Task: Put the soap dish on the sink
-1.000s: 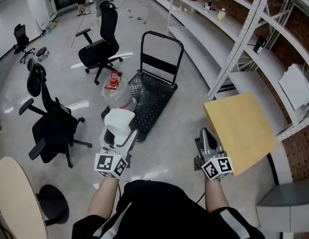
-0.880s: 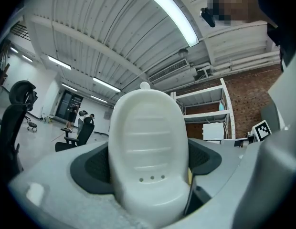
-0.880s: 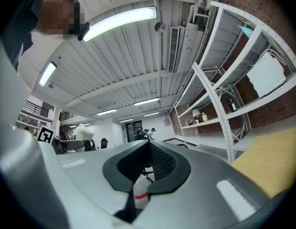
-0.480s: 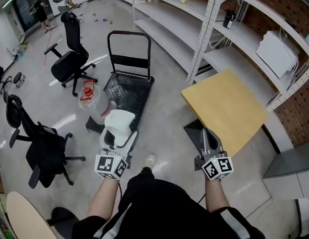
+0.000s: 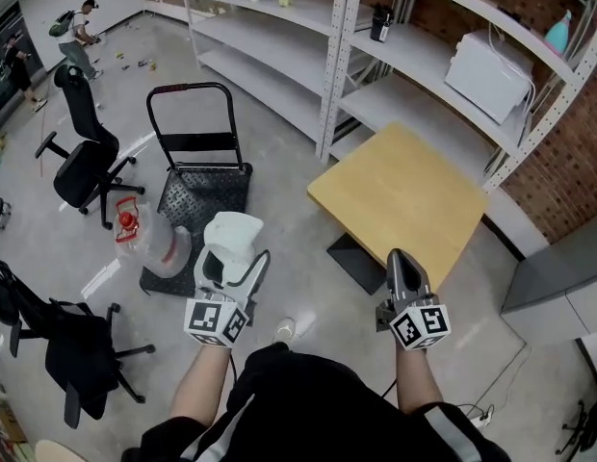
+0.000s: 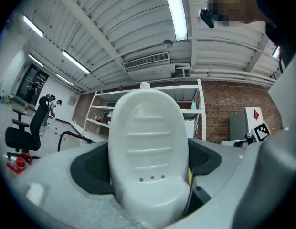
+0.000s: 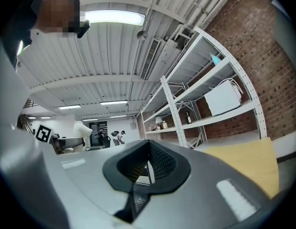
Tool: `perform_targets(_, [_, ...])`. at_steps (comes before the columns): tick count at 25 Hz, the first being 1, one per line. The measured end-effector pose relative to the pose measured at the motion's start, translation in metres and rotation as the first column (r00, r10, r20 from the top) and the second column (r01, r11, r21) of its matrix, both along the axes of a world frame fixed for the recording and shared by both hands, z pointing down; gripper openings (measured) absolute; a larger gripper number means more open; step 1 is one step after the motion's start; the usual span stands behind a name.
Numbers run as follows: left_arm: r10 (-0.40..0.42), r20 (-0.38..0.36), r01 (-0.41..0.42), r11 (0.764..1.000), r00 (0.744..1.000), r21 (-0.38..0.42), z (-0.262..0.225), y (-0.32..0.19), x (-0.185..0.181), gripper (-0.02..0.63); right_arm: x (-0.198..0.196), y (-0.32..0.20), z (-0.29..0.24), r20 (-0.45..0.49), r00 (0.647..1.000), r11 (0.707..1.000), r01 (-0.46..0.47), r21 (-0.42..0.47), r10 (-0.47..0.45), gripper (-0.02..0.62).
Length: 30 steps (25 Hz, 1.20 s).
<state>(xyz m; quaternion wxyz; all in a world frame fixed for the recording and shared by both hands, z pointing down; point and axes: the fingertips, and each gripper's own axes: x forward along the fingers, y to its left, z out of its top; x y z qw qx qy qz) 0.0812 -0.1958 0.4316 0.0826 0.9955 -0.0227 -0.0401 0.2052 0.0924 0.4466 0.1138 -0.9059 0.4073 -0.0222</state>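
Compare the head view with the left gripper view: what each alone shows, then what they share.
Only the head view: the marker cube of the left gripper. Only the left gripper view: the ceiling strip light and the three drain holes in the white oval plastic soap dish. Both: that dish clamped in the left gripper's jaws, and the black office chair.

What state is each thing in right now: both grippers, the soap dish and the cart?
Soap dish: clamped, carried off the floor, nothing in it.
Left gripper: shut on the soap dish.
Right gripper: shut, holding nothing.
Cart: parked on the floor, handle up.
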Motion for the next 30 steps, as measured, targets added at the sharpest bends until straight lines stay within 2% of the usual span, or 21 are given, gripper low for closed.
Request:
perform_targets(4, [0.092, -0.010, -0.092, 0.996, 0.996, 0.009, -0.008, 0.006, 0.050, 0.453, 0.022, 0.009, -0.006, -0.021, 0.997, 0.997, -0.078, -0.017, 0.078, 0.005])
perform_targets(10, [0.217, -0.026, -0.216, 0.976, 0.976, 0.036, -0.020, 0.016, 0.109, 0.453, 0.049, 0.029, -0.010, -0.022, 0.980, 0.980, -0.197, -0.011, 0.197, 0.005])
perform_targets(18, [0.337, -0.011, -0.337, 0.941, 0.941, 0.020, -0.010, 0.020, 0.169, 0.453, 0.074, 0.039, -0.011, 0.000, 0.946, 0.946, -0.325, -0.002, 0.325, 0.005])
perform_targets(23, [0.388, -0.015, -0.388, 0.922, 0.922, 0.009, -0.006, 0.020, 0.200, 0.453, 0.087, 0.039, -0.011, -0.017, 0.921, 0.921, -0.389, -0.028, 0.389, 0.005])
perform_targets(30, [0.485, 0.018, -0.485, 0.874, 0.874, -0.011, 0.014, 0.055, 0.233, 0.453, 0.089, 0.061, 0.003, 0.007, 0.878, 0.876, -0.476, -0.070, 0.478, 0.005])
